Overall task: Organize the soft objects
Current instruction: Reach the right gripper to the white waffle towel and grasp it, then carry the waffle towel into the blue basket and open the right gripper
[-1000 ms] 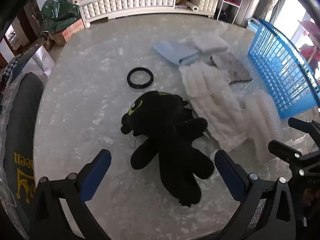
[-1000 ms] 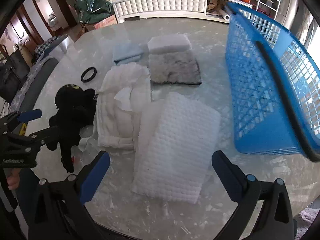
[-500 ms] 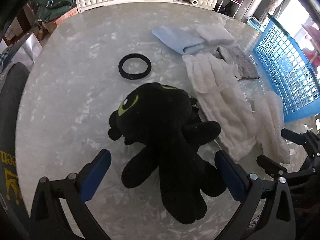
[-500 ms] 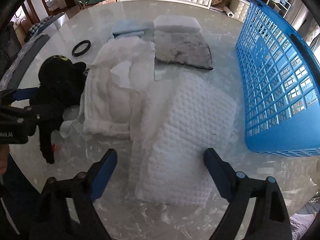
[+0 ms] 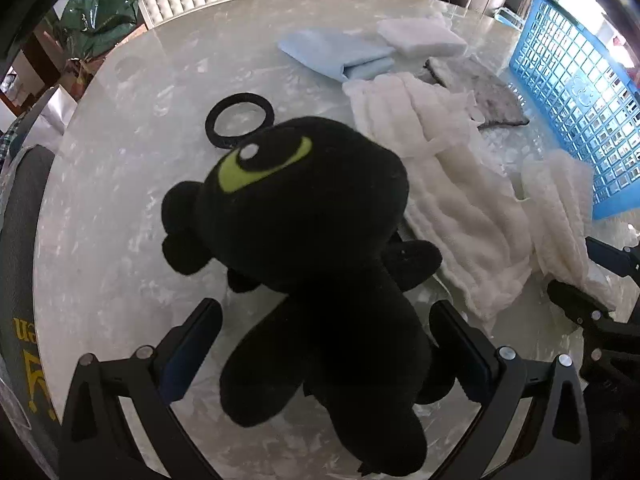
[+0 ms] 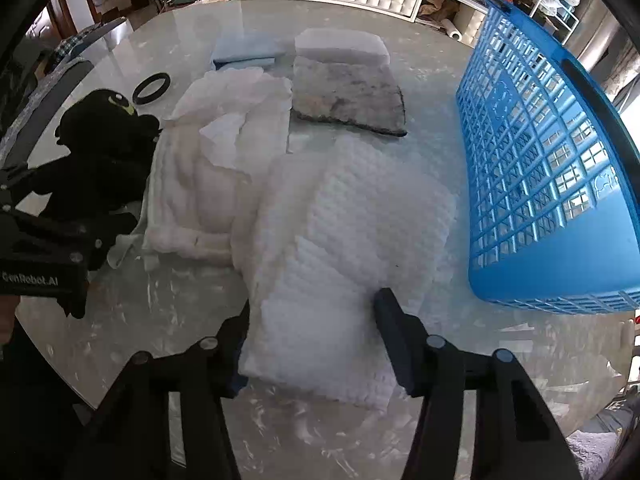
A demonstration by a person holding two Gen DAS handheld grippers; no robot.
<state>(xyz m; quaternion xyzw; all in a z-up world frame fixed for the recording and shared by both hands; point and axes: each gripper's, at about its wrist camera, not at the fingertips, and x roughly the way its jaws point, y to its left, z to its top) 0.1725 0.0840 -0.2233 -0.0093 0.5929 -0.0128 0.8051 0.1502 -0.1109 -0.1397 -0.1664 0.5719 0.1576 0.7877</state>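
1. Between the spread pads of the left gripper (image 5: 324, 344), the black plush toy (image 5: 304, 240) is lying on the marble table (image 5: 120, 200); the jaws are standing wide with a gap on each side, nothing clamped, probably lining up on its body for a pickup.
2. Between the closing jaws of the right gripper (image 6: 312, 320), the white waffle-textured towel (image 6: 344, 248) is bunching at its near edge; the pads are meeting the cloth, though I cannot tell how firmly.
3. Just right of that gripper, the blue basket (image 6: 560, 264) is waiting, likely the destination.
4. The toy is looking matte black, with a green eye showing.
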